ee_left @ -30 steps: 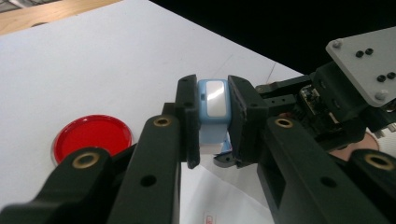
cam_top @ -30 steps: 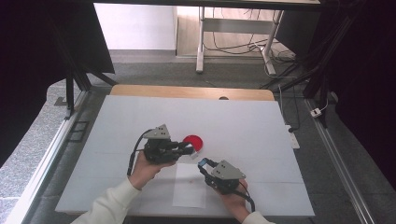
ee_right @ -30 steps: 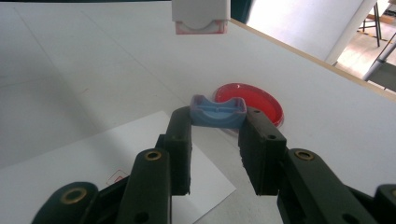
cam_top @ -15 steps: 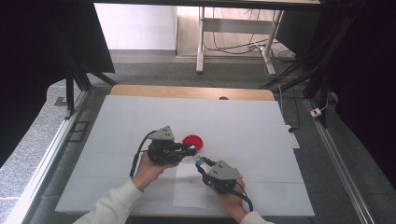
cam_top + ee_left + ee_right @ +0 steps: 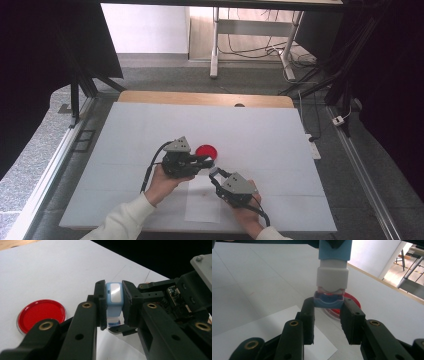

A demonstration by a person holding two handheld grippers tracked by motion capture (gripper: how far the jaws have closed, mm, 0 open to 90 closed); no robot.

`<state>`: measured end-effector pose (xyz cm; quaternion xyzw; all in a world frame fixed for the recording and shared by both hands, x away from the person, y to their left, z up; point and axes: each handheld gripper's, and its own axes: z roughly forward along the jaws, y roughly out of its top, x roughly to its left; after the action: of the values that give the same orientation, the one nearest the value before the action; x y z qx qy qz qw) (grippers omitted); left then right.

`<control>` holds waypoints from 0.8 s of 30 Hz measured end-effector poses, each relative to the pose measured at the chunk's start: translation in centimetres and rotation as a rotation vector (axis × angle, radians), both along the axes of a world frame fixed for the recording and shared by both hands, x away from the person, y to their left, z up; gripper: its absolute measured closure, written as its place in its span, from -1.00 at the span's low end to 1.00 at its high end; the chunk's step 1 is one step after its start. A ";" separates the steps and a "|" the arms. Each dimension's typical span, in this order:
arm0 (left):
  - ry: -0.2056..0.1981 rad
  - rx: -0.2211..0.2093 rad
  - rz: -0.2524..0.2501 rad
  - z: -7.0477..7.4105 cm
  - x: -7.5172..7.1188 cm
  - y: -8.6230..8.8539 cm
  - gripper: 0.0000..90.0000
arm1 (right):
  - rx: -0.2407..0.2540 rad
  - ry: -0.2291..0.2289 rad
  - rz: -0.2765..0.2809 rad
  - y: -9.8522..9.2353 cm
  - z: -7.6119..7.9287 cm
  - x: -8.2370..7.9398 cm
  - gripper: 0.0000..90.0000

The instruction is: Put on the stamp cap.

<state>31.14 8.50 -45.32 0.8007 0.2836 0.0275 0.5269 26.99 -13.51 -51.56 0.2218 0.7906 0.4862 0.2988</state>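
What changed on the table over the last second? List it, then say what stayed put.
Little changed. The left gripper edged slightly right and toward the person, staying shut on the light blue body of the small device. The right gripper held its place, shut on the device's dark blue end piece. Nothing was taken hold of or let go. The red dish and the sheet of paper lie as before.

The stamp body (image 5: 114,302) is light blue, its lower section white and its cap (image 5: 328,300) darker blue. The dish (image 5: 40,314) is red (clear rim) on a white worktop (image 5: 260,130).
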 end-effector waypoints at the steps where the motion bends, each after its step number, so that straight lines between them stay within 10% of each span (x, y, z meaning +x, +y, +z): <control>1: 0.000 -0.001 0.000 0.0 0.0 0.0 0.67 | -0.001 0.000 -0.001 0.0 0.0 0.0 0.44; 24: 0.011 -0.018 0.000 -0.1 0.0 -0.2 0.67 | 0.006 -0.010 -0.017 -0.1 0.0 0.0 0.44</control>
<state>31.12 8.34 -45.46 0.7962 0.2865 0.0206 0.5325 26.96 -13.58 -51.54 0.2272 0.7857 0.4871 0.3062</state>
